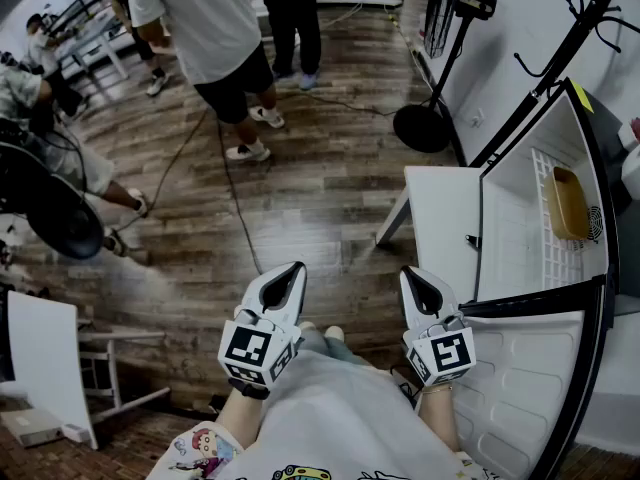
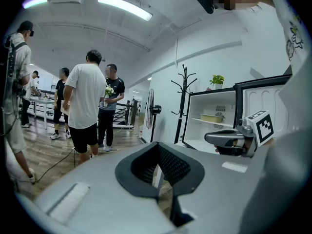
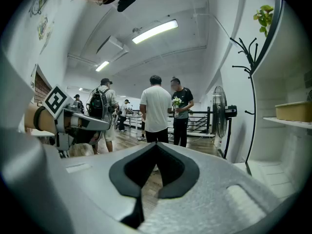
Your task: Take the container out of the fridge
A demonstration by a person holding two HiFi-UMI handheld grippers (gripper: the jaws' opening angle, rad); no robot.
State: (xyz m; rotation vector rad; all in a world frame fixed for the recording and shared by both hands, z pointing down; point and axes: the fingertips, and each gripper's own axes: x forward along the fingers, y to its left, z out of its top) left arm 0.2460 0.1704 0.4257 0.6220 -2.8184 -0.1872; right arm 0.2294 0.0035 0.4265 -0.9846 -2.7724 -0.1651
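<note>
Both claws closed, nothing between the jaws. Left claw [image 1: 291, 274] and right claw [image 1: 411, 279] are smooth grey moulded shells with black ribbed pads, held side by side over the dark wood-plank floor [image 1: 300, 198]. Shallow yellow rectangular container [image 1: 568, 204] sits on the white wire shelf [image 1: 556, 258] inside the small white fridge [image 1: 505, 228], well apart from both claws. Fridge door [image 1: 525, 398] stands open — glossy white liner moulded in ridges, black rim — just beside the right claw.
</note>
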